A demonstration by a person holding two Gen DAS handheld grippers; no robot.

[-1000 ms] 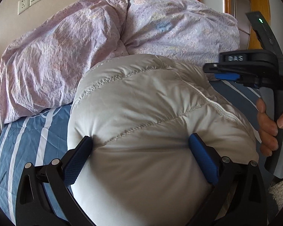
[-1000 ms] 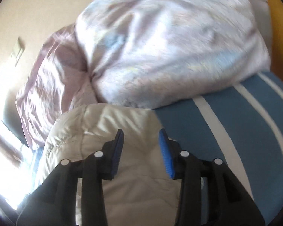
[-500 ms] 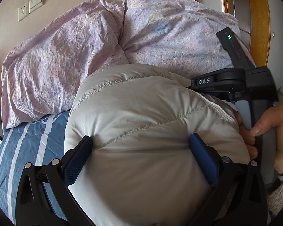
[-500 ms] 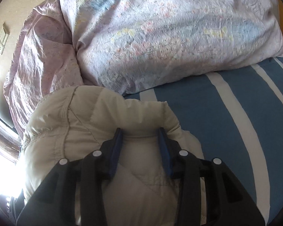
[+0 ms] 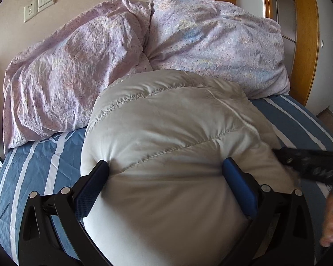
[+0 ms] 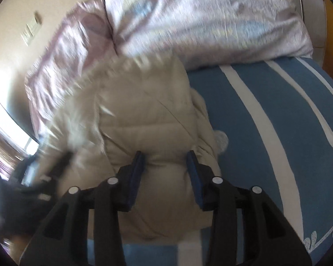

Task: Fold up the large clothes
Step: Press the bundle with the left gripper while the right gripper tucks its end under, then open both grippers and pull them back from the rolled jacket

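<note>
Two views, left wrist first: left gripper [image 5: 166, 170] had its jaws spread wide, pads pressing the puffy jacket [image 5: 171, 133] on the striped bedsheet [image 5: 33, 155]; duvet [image 5: 100, 55] at 12 o'clock.
Right wrist view: right gripper [image 6: 165, 168] pinched a jacket [image 6: 144, 115] fold, jaws opening; sheet [image 6: 277, 133] at 3 o'clock.

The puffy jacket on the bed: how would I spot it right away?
Find the blue striped bedsheet; a crumpled lilac duvet is heaped at its far end. Before that lies the puffy jacket, pale beige, quilted with stitched seams, and plain where its neighbours are patterned.
</note>
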